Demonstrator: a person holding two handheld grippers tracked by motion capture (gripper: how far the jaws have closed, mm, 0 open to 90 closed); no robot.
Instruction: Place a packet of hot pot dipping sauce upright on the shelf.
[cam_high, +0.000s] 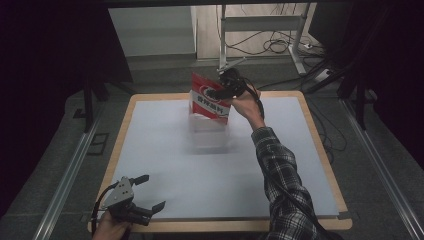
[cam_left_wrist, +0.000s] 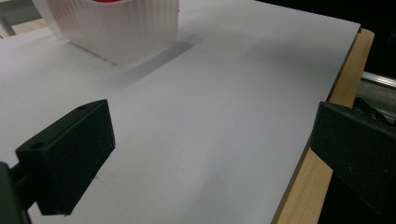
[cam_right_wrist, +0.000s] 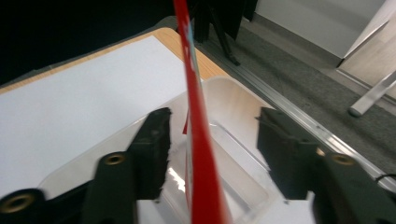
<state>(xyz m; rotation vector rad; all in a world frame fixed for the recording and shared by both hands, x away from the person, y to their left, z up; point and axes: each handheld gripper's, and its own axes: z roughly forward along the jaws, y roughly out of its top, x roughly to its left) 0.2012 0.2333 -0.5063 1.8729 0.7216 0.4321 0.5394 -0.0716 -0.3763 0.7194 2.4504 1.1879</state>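
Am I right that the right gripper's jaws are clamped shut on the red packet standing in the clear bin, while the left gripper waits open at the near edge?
Not quite. The right gripper view shows the right gripper with jaws apart, the red packet standing between them unclamped over the clear bin. The left gripper does wait open near the edge.

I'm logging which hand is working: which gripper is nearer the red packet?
Right. The right gripper is at the red packet, its jaws either side of it over the clear container. The left gripper sits far off at the table's near-left corner.
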